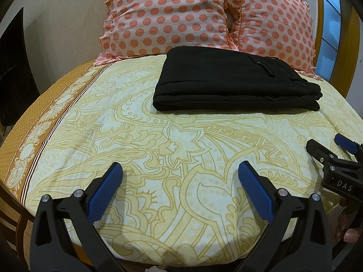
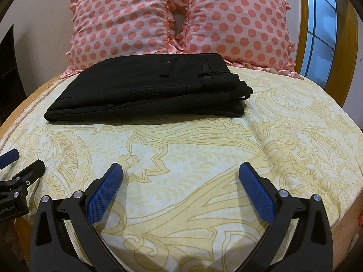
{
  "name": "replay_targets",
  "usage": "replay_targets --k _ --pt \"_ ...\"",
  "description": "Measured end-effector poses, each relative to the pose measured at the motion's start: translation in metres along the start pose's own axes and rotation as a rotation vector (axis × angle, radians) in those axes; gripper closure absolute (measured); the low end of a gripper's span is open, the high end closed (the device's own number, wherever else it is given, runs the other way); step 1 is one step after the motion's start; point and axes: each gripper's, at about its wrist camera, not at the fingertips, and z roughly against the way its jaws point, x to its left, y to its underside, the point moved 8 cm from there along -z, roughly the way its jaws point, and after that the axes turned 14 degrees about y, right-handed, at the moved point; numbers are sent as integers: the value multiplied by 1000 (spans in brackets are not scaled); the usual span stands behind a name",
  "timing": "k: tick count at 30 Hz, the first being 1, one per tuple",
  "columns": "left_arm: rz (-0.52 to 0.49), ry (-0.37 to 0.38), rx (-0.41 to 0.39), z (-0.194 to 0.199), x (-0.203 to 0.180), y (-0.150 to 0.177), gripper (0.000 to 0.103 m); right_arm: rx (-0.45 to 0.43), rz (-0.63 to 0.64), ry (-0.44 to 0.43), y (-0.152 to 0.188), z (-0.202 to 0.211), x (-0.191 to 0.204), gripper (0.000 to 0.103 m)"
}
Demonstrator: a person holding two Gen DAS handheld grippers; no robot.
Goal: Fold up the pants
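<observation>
Jaws of the left gripper (image 1: 180,174) spread wide, gripping nothing, poised over the near edge of the bed (image 1: 136,140). Jaws of the right gripper (image 2: 181,175) likewise apart and empty, also over the near edge, just beside the left one. Bare patterned sheet (image 2: 181,158) between both grippers and the black pants (image 1: 229,79), with open room across the middle of the bed. Pants folded into a flat stack near the head edge, waistband end toward the right edge, fold line facing the near edge. Two polka-dot pillows (image 2: 127,20) propped along the head edge, touching the far side of the pants. Wooden frame (image 2: 354,52) and window (image 2: 320,18) past the right corner.
</observation>
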Motion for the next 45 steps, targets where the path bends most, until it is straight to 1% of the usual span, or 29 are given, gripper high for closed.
replay_targets --k 45 --pt "-5 10 4 0 1 0 2 -3 -4 3 1 0 1 1"
